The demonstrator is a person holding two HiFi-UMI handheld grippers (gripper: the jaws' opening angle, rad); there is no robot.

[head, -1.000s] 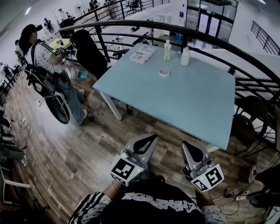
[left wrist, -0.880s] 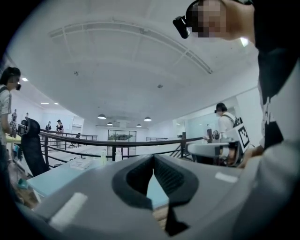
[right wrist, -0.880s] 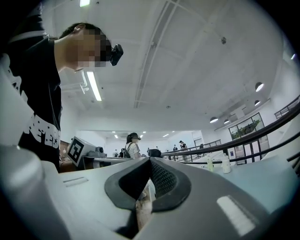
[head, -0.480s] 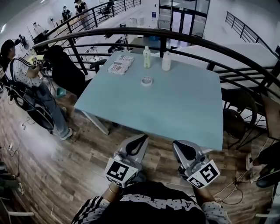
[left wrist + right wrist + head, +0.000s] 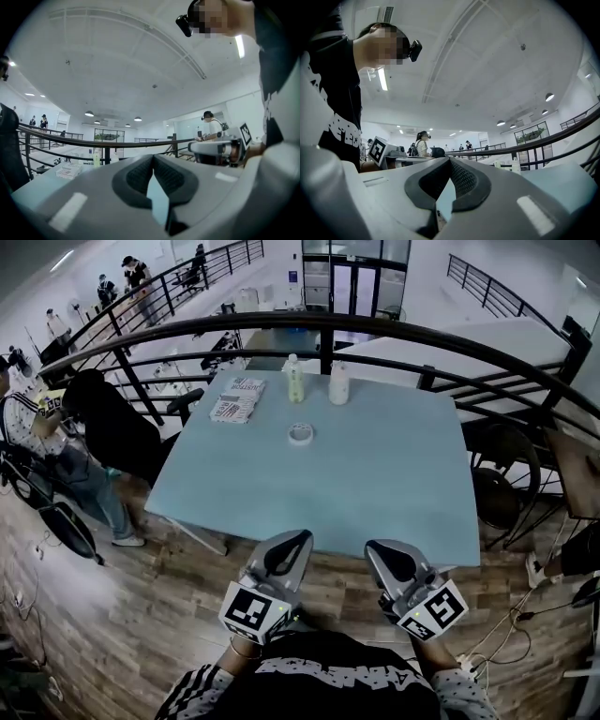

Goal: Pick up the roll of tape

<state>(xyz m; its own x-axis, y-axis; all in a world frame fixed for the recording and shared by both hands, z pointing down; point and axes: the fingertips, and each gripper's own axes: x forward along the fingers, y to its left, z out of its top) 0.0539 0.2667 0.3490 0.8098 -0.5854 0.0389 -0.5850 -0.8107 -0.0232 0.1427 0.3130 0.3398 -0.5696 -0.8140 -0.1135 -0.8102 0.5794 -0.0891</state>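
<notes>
White roll of tape [image 5: 300,433] on the bench [image 5: 394,493] looks light and stiff; I'd pinch its wall through the core; my left tongs [image 5: 298,538] and right tongs [image 5: 373,547] are pressed together, empty.

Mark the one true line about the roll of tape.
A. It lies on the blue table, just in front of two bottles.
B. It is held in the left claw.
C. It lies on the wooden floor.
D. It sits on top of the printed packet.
A: the roll of tape lies flat on the table, on the near side of the two bottles and clear of the printed packet.
</notes>
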